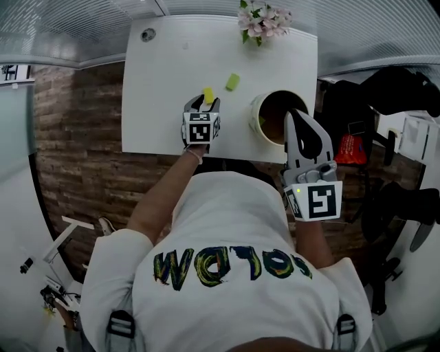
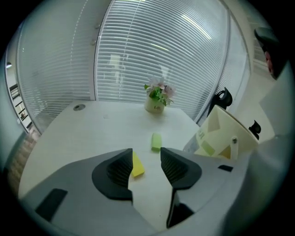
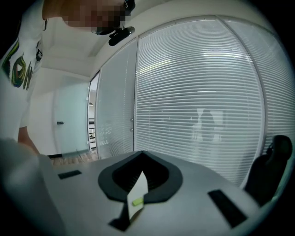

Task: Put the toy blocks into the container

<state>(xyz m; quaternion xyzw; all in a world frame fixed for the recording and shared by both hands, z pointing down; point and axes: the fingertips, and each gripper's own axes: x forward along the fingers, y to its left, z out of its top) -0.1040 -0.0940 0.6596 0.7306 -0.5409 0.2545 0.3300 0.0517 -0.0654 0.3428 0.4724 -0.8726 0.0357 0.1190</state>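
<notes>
A yellow block lies on the white table, just in front of my left gripper. In the left gripper view that yellow block sits between the open jaws of the left gripper, close to the left pad, and neither pad presses on it. A green block lies farther out on the table. The round cream container stands to the right. My right gripper hangs over the container's near side, shut, with nothing seen in it.
A pot of pink flowers stands at the table's far edge and a round grommet marks the far left corner. Window blinds rise behind the table. Dark bags lie on the floor to the right.
</notes>
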